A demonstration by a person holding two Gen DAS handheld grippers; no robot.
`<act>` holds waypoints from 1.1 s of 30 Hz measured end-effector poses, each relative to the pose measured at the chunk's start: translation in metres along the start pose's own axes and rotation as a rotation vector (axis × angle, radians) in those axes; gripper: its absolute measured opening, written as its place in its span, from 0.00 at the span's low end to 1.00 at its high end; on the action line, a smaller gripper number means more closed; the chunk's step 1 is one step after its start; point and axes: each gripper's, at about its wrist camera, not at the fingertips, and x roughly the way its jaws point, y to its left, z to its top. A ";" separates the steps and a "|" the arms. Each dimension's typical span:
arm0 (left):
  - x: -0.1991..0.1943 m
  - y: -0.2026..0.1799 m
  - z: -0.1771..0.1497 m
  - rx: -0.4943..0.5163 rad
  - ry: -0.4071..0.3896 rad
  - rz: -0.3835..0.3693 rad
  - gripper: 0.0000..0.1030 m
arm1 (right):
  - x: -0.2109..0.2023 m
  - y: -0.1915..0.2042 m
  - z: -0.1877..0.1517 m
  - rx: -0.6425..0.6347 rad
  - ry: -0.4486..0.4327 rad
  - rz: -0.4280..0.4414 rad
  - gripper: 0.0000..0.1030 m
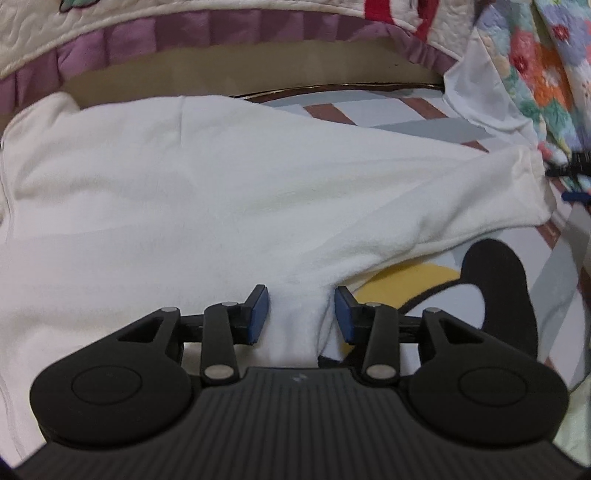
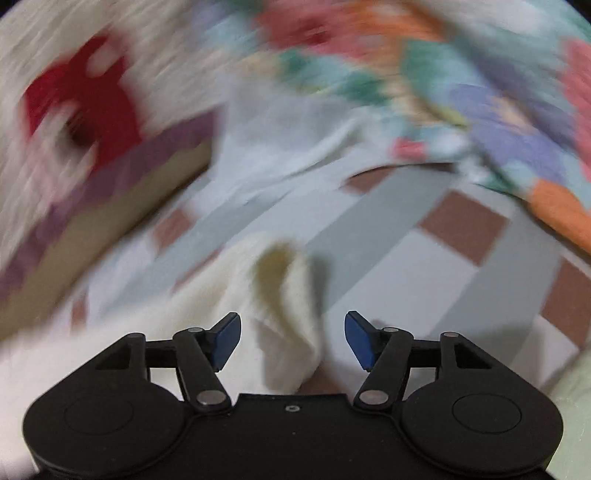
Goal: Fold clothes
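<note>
A white fleece garment (image 1: 184,184) lies spread over a checked mat (image 1: 436,127) and fills most of the left wrist view. One sleeve (image 1: 480,195) reaches out to the right. My left gripper (image 1: 301,314) points down at the garment's near edge. A raised fold of the fleece stands between its blue pads (image 1: 258,314), which are apart and not pressing it. In the blurred right wrist view, the sleeve's cuff end (image 2: 284,295) lies on the mat between the widely spread pads (image 2: 356,339) of my right gripper (image 2: 293,339), which is open and touches nothing.
A cream quilt (image 1: 184,14) with a purple frill (image 1: 122,37) hangs along the far side above a tan base. A floral blanket (image 1: 546,74) and a thin white cloth (image 1: 480,81) lie at the right. The mat shows a black and yellow print (image 1: 498,266).
</note>
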 end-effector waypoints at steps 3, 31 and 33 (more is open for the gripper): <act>0.001 -0.006 -0.001 0.038 0.005 0.015 0.40 | 0.005 0.015 -0.021 -0.088 0.074 0.006 0.66; -0.289 0.200 -0.148 -0.325 -0.014 0.503 0.56 | -0.127 0.131 -0.063 -0.600 -0.013 0.201 0.67; -0.313 0.216 -0.176 -0.370 -0.003 0.500 0.56 | -0.163 0.150 -0.087 -0.629 0.048 0.349 0.67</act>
